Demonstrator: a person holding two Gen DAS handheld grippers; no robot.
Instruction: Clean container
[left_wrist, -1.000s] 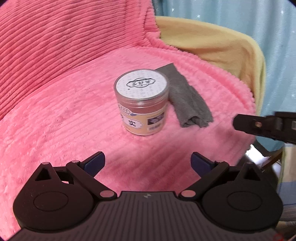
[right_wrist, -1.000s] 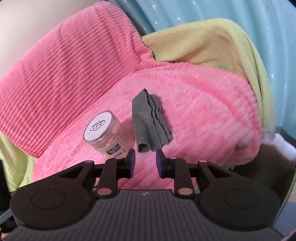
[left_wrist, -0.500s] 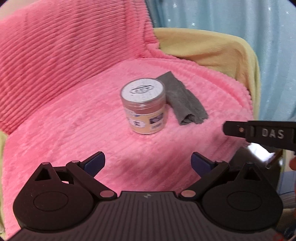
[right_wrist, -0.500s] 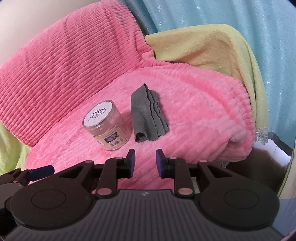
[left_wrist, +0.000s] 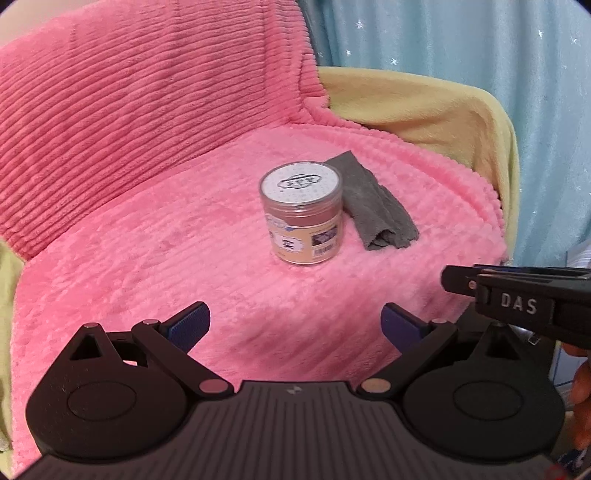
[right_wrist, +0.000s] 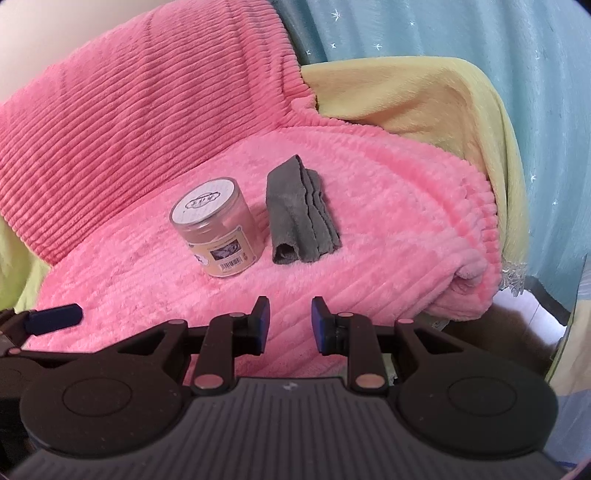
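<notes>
Left wrist view: the container stands upright at centre frame on the pink blanket, lid on, the folded grey cloth just beside it. The left gripper has its jaws wide apart, empty.

Right wrist view: the right gripper has jaws narrowly apart, empty, low in the frame. Whether wiping lies ahead or is over cannot be judged. Nothing blocks either thing; the soft blanket could let the container tip.

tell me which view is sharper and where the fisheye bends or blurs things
Left wrist view: the jar and grey cloth sit near centre and read crisply, soft even light, no glare; the right gripper at the right edge is slightly blurred. Right wrist view: similar sharpness, but the pink blanket ribs curve strongly and the far left edge smears; dark vignette corners in both.
</notes>
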